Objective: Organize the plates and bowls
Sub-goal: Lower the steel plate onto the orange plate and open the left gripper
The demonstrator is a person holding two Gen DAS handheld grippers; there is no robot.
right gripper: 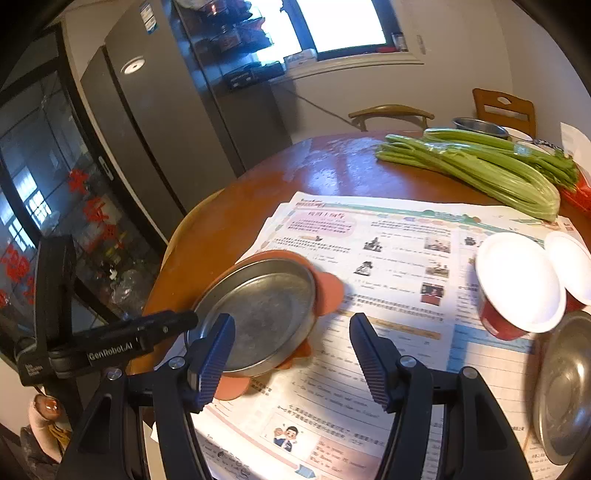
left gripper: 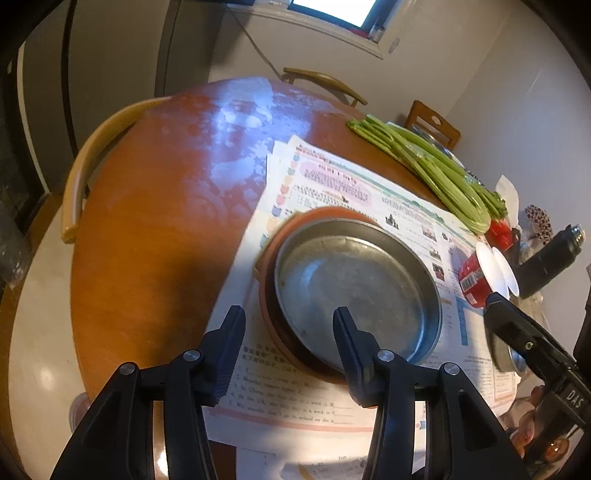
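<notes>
- The round wooden tabletop point(left gripper: 155, 206) fills the middle of both views, with printed paper sheets point(right gripper: 388, 236) spread over it.
- A metal plate point(left gripper: 354, 280) sits in an orange dish point(left gripper: 271, 321) on the sheets, centre of the left wrist view.
- Celery point(right gripper: 480, 166) lies at the upper right.
- Left gripper point(left gripper: 290, 325): fingers spread, straddling the plate's near rim, not pinching.
- Right gripper point(right gripper: 291, 336): fingers spread, empty.
- Two red cups point(right gripper: 517, 291) stand at the right.

Bright window point(right gripper: 343, 26) up top, grey fridge point(right gripper: 155, 122) left, wooden chairs point(right gripper: 391, 112) behind round table point(left gripper: 147, 221), pale walls.
</notes>
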